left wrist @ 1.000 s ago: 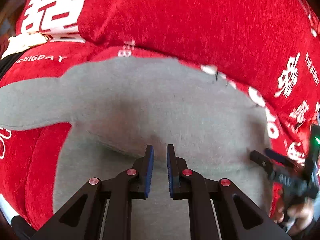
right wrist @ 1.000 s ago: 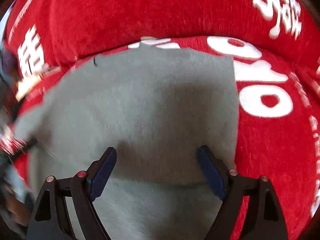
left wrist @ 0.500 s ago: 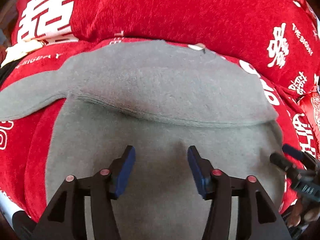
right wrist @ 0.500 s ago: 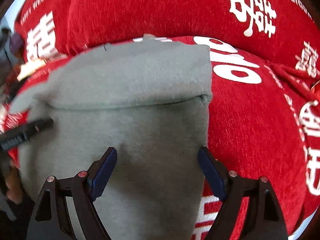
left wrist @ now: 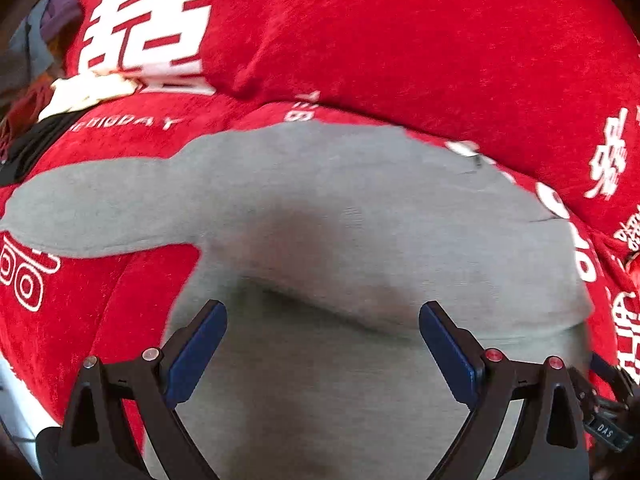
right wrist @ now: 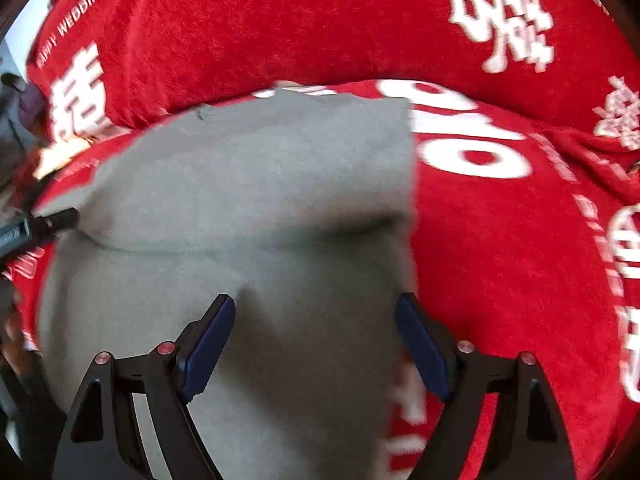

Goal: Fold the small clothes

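Note:
A small grey garment (left wrist: pixel 360 232) lies on a red sofa cover, its far part folded over the near part, with one sleeve (left wrist: pixel 88 216) stretching to the left. My left gripper (left wrist: pixel 323 320) hovers over the fold edge, its jaws opening wide with no cloth pinched between the blue pads. In the right wrist view the same grey garment (right wrist: pixel 256 184) shows its fold line, and my right gripper (right wrist: pixel 315 312) stands open above the garment's right edge, holding nothing. The left gripper's finger (right wrist: pixel 52 220) pokes in at the left there.
The red cover (left wrist: pixel 400 48) with white lettering wraps the seat and the backrest behind. A white cloth (left wrist: pixel 88 92) and dark clutter lie at the far left. The right gripper's black body (left wrist: pixel 608 412) shows at the lower right of the left wrist view.
My left gripper was shut on the grey cloth, then let it go and spread wide, leaving the top part folded down. The right gripper stayed open and drew back a little.

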